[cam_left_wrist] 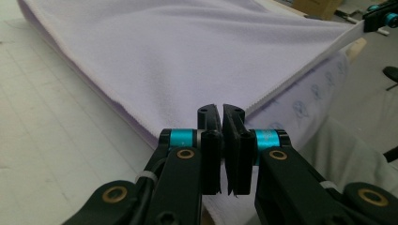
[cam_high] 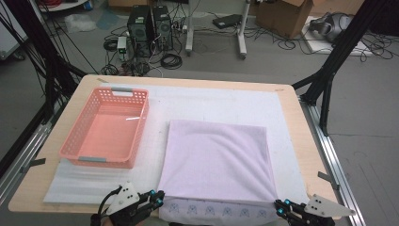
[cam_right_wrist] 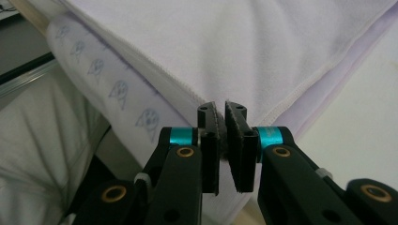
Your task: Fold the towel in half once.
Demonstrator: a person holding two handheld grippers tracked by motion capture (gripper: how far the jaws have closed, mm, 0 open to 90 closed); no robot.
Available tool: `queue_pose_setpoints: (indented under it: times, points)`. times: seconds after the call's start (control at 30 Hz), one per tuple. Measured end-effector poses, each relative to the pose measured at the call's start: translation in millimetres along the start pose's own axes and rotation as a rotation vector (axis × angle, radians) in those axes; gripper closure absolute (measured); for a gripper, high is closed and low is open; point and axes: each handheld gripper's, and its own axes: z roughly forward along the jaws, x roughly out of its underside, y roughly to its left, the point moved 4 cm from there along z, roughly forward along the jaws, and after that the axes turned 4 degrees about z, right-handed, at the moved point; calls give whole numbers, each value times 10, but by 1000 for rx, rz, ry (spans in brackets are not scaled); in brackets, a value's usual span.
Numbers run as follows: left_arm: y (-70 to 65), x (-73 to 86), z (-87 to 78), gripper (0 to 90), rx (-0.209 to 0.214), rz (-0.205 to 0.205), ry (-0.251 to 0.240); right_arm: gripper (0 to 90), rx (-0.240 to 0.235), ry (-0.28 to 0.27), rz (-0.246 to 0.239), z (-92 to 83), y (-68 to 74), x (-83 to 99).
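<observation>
Two tools: left tool (cam_high: 157, 197), right tool (cam_high: 278, 207), each clamped on one lilac towel (cam_high: 216, 160); one pink basket (cam_high: 87, 136).

Lilac towel (cam_high: 216, 160) folded; near corners lifted

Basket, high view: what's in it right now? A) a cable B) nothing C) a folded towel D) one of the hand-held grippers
B: the pink basket shows a bare floor inside, while the lilac towel lies beside it on the table, its two near corners pinched by the left hand-held gripper and the right hand-held gripper.
</observation>
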Motion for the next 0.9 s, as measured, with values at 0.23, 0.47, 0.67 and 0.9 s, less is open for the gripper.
queue_pose_setpoints:
  times: [0.23,0.47,0.67,0.9]
  points:
    - [206,-165,178,443,-44,-93,-44,576,39,-19,61,42,-104,-50]
    - [460,-437,487,427,-96,-107,-65,583,137,-6,122,376,-456,-189]
    - [754,-528,726,407,-126,-141,-43,639,173,-11,170,624,-743,-345]
    - [1042,-596,966,401,-145,-182,-30,702,222,37,196,997,-993,-503]
